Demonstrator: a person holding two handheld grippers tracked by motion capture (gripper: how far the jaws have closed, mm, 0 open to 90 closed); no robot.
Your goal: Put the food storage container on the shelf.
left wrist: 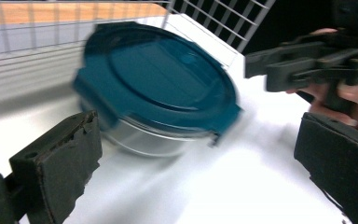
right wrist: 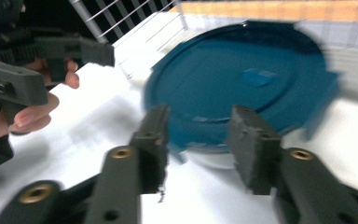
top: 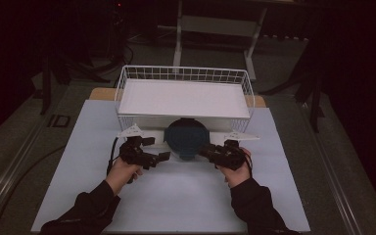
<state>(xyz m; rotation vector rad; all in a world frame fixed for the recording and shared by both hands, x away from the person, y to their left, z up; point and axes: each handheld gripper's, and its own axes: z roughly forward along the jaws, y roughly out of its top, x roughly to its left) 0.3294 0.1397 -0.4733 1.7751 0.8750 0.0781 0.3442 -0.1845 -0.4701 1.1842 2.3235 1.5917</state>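
Observation:
A round clear container with a dark teal snap lid sits on the white mat just in front of the wire basket. My left gripper is at its left side, open wide. In the left gripper view the container lies ahead of the left gripper, beyond the pads and untouched. My right gripper is at the container's right edge. In the right gripper view the right gripper straddles the near flap of the lid, and I see no firm press on it.
The white wire basket holds a flat white sheet and stands at the far end of the pale mat. A wooden board edge shows behind it. A metal frame stands on the dark floor beyond.

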